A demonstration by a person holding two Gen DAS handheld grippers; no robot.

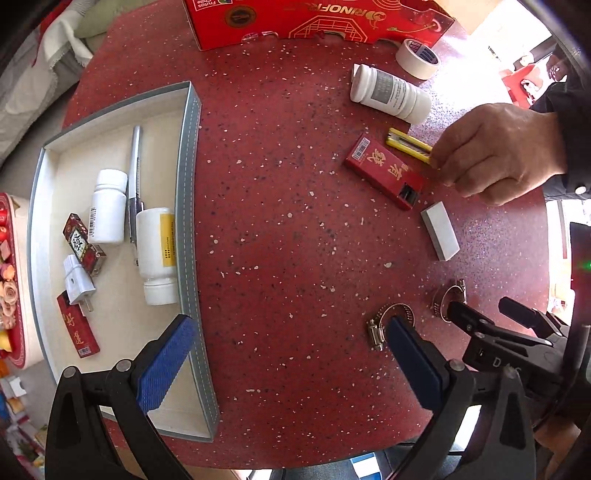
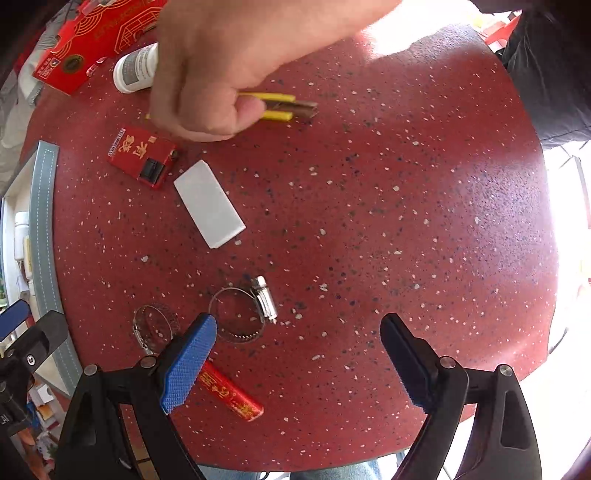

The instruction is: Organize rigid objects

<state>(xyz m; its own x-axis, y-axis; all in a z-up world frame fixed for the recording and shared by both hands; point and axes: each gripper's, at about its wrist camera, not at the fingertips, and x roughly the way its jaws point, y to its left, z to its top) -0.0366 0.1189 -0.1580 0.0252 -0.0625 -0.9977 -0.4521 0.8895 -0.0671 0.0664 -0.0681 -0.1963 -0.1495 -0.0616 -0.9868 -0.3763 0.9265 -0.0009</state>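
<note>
A grey-rimmed tray (image 1: 188,155) at the left holds two white bottles, a pen, a plug and small red boxes. On the red speckled table (image 1: 280,206) lie a white bottle (image 1: 389,92), a red box (image 1: 384,171), a white block (image 1: 441,230) and two hose clamps (image 2: 243,314). A bare hand (image 1: 498,151) holds a yellow utility knife (image 2: 280,107). My left gripper (image 1: 291,350) is open and empty over the table beside the tray. My right gripper (image 2: 299,354) is open and empty, just in front of the clamps, with a red lighter (image 2: 232,395) under its left finger.
A large red carton (image 1: 314,18) lies at the back edge, with a roll of masking tape (image 1: 419,57) beside it. The right gripper's body (image 1: 498,332) sits at the lower right of the left wrist view. The table's round edge runs near the front.
</note>
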